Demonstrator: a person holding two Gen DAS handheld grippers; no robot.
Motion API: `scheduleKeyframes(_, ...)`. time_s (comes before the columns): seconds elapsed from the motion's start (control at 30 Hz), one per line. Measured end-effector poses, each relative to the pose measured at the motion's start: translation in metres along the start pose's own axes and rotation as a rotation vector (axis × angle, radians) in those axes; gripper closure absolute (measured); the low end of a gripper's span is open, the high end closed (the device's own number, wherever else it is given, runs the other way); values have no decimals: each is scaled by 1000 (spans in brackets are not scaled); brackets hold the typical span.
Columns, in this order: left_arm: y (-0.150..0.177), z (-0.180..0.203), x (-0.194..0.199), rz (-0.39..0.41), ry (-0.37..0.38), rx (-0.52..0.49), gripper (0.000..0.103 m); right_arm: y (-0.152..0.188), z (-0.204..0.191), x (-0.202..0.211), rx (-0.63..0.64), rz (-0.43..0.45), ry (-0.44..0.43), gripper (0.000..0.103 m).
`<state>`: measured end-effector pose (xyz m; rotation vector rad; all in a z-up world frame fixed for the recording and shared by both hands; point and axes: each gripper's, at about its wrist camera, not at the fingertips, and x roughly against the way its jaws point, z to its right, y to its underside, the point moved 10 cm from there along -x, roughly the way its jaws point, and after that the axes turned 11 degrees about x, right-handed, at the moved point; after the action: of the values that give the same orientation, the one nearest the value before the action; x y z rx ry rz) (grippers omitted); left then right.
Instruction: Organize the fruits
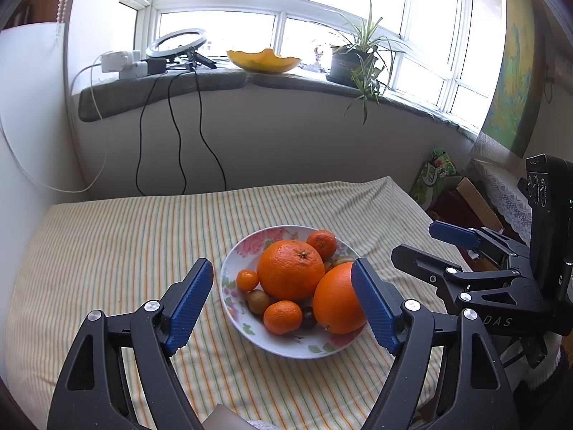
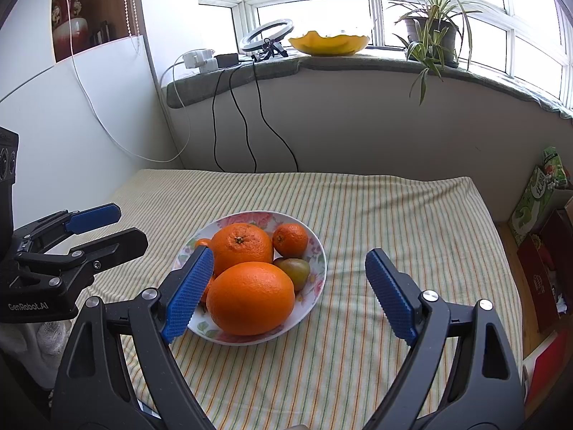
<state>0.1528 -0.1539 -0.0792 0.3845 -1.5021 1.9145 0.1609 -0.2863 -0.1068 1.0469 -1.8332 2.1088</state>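
A floral plate [image 1: 236, 261] [image 2: 315, 272] sits on the striped tablecloth, piled with fruit. It holds two big oranges [image 1: 290, 268] [image 2: 250, 297], small mandarins [image 1: 283, 317] [image 2: 290, 239], a tiny orange fruit [image 1: 247, 279], kiwis [image 1: 258, 301] [image 2: 295, 270] and a dark fruit [image 1: 308, 317]. My left gripper [image 1: 283, 304] is open and empty, hovering just short of the plate. My right gripper [image 2: 290, 294] is open and empty, its left finger over the plate's near left rim. Each gripper shows in the other's view, the right one [image 1: 451, 247] and the left one [image 2: 104, 229].
The striped cloth [image 1: 125, 251] [image 2: 412, 233] covers the table to the back wall. Boxes and a green carton [image 2: 533, 197] stand on the floor at the right. The windowsill holds a yellow bowl [image 2: 329, 43], a potted plant [image 2: 429, 32], a ring light and cables.
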Motion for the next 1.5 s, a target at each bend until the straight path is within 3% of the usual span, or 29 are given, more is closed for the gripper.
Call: scheduleKeyframes(1.5, 0, 0, 0, 7, 2, 5, 23, 4, -1, -4, 6, -11, -8, 14)
